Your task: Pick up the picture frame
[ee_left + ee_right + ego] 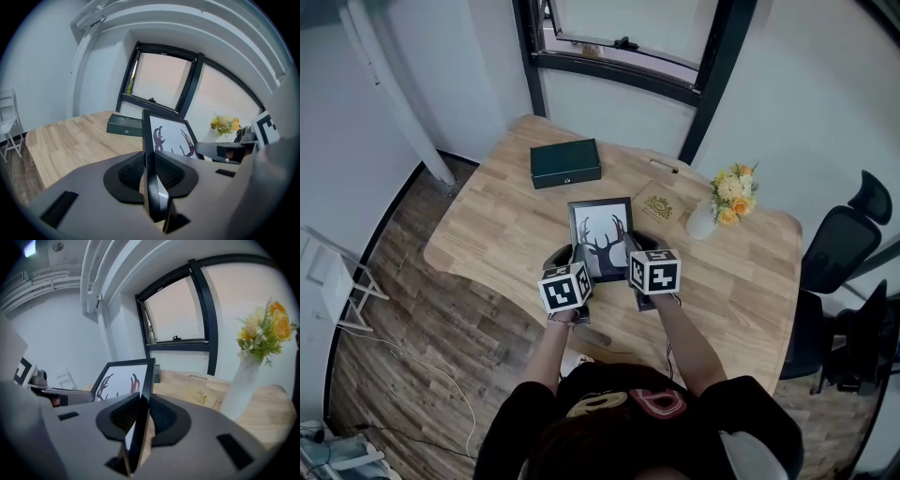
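A black picture frame (602, 235) with a deer-antler print hangs above the wooden table (497, 234), tilted with its far edge up. My left gripper (578, 260) is shut on its left side bar (149, 159), and my right gripper (635, 255) is shut on its right side bar (143, 404). In the left gripper view the print (171, 139) faces right; in the right gripper view the print (121, 379) faces left. Each gripper's marker cube sits near the frame's lower corners in the head view.
A dark green box (565, 163) lies at the table's far left. A brown card with a gold emblem (658, 204) and a white vase of yellow flowers (725, 199) stand at the right. A black office chair (846, 246) is beside the table, and a window (628, 37) is behind it.
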